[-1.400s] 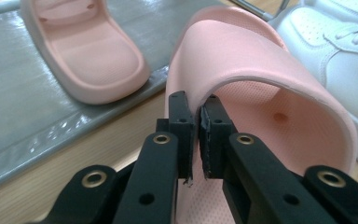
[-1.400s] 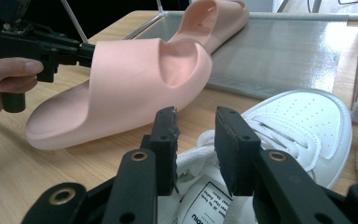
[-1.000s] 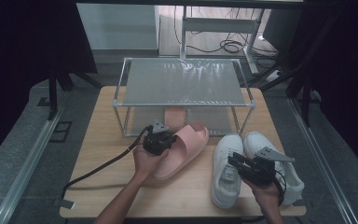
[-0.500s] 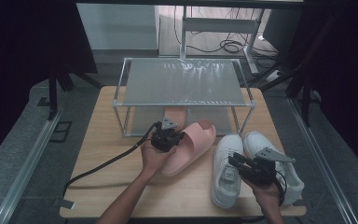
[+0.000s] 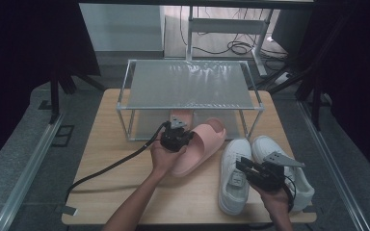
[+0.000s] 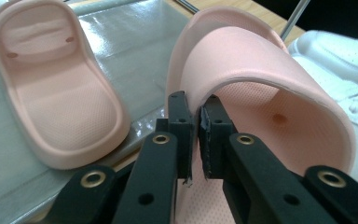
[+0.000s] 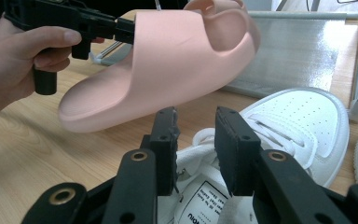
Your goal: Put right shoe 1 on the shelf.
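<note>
Black curtains (image 5: pixel 24 43) are hanging at nine and three o'clock around the wooden counter (image 5: pixel 111 144). Grey floor (image 5: pixel 19 139) is lying below; cables (image 5: pixel 231 47) are trailing at twelve o'clock beside a metal frame (image 5: pixel 226 26).

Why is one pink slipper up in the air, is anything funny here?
Nothing is broken. The left gripper pinches the strap of one pink slipper, lifting it tilted off the table, while its twin lies on the rack's lower shelf.

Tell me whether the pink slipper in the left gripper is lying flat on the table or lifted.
Lifted and tilted: the left gripper pinches the pink slipper by its strap edge, and its sole hangs clear of the table.
</note>
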The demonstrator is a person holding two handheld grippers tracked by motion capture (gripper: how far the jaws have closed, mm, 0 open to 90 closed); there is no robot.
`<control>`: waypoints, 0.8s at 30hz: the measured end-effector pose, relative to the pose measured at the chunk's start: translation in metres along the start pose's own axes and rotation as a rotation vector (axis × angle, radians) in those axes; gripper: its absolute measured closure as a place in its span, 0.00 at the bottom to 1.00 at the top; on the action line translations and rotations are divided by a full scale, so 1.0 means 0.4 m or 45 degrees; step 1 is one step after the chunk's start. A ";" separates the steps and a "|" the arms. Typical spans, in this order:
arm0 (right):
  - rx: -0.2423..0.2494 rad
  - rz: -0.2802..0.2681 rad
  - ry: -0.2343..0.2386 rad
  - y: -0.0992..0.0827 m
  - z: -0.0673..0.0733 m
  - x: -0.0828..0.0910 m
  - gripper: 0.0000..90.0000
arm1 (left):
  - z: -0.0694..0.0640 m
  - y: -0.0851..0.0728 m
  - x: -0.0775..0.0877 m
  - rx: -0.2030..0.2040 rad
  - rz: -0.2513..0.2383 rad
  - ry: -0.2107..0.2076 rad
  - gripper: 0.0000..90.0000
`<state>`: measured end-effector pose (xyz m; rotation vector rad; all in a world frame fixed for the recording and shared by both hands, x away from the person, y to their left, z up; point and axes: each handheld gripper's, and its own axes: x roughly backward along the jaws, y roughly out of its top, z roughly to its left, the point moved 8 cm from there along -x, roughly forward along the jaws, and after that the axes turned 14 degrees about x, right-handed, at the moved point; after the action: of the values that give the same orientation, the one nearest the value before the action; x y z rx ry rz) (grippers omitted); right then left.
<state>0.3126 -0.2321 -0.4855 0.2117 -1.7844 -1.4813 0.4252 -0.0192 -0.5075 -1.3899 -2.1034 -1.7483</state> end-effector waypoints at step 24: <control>-0.007 0.009 -0.004 -0.007 -0.006 -0.002 0.77 | 0.016 0.033 -0.080 0.048 -0.042 0.069 0.94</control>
<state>0.3139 -0.2343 -0.4884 0.2003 -1.7817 -1.4819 0.4557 -0.0332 -0.5180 -1.2907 -2.1317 -1.7284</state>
